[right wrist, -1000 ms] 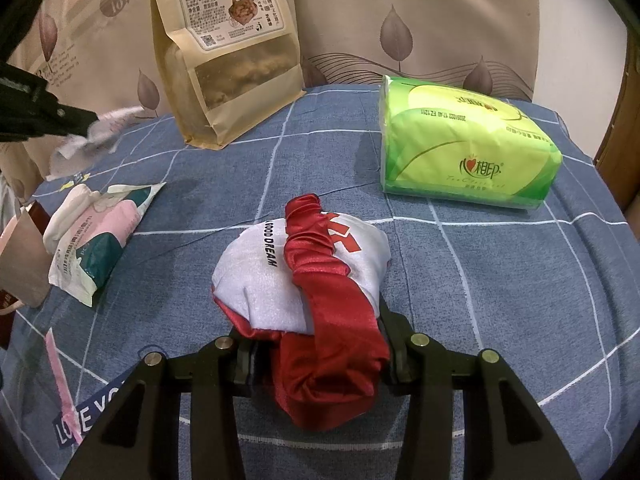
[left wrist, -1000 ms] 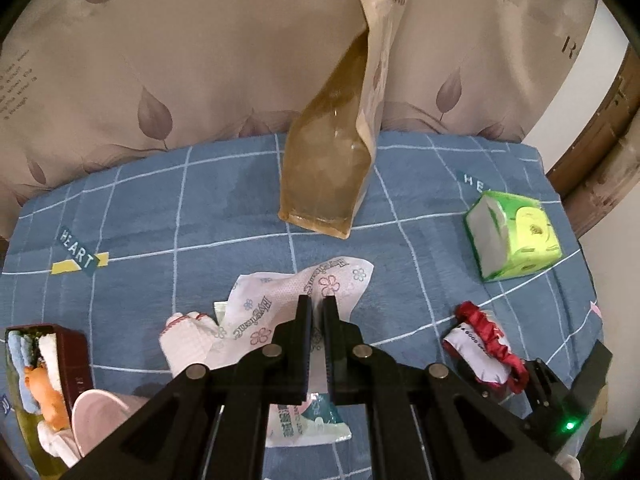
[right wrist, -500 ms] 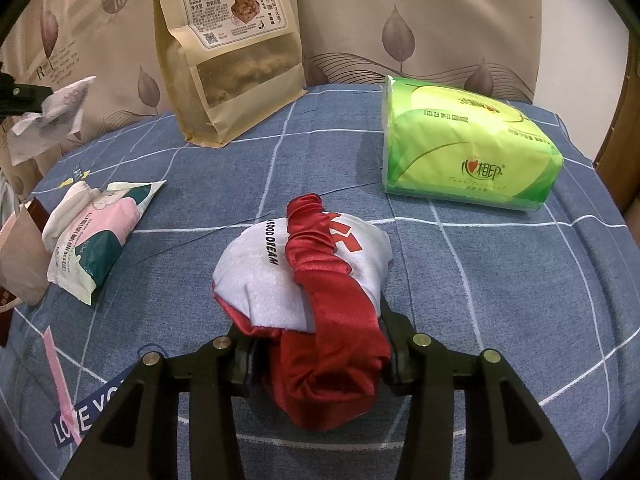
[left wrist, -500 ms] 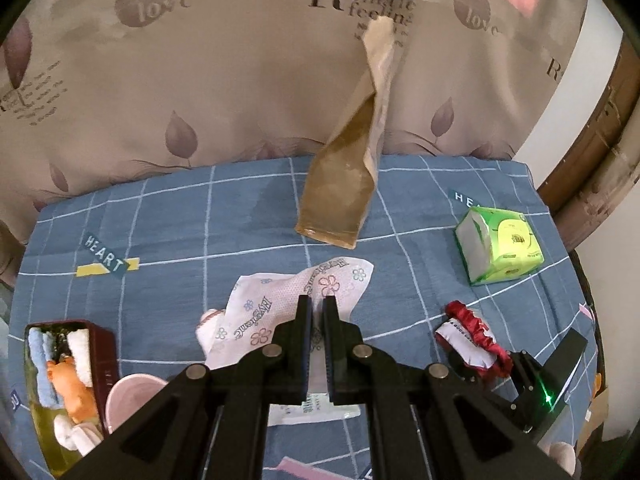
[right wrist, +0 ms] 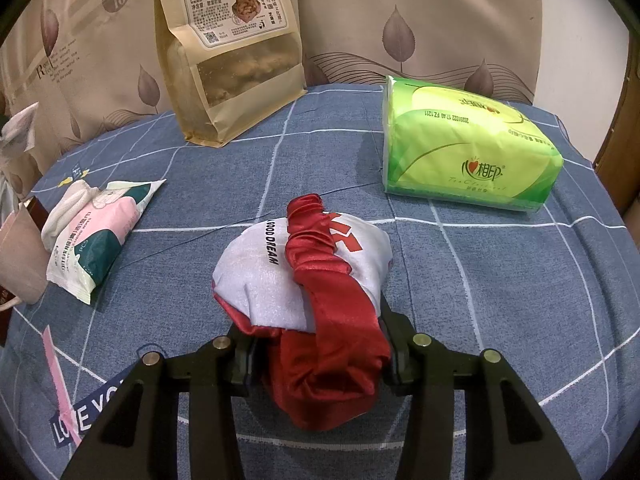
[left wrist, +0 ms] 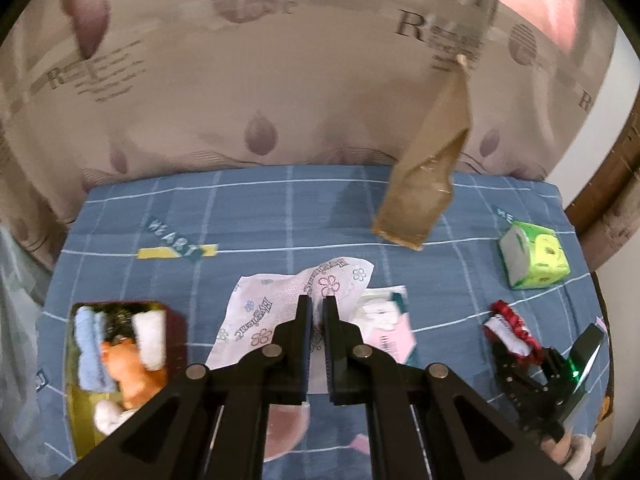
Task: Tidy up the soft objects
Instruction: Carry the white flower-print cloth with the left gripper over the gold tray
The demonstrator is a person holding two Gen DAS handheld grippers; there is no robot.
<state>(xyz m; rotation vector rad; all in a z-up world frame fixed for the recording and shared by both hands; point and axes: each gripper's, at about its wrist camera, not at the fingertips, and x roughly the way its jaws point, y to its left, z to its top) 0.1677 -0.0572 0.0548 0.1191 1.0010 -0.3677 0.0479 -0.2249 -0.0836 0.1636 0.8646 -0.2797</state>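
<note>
My left gripper is shut on a white floral-print soft pack and holds it high above the blue checked tabletop. My right gripper is shut on a red and white satin pouch that rests on the cloth; the pouch also shows in the left wrist view. A pink and green wipes pack lies at the left, and shows under the lifted pack in the left wrist view.
A dark red box holding soft toys and cloths sits at the left front. A brown snack bag leans on the curtain. A green tissue pack lies at the right. A pink bag stands at the far left.
My left gripper has risen well above the table with the floral pack, so more of the tabletop and the red box show. The right gripper has not moved.
</note>
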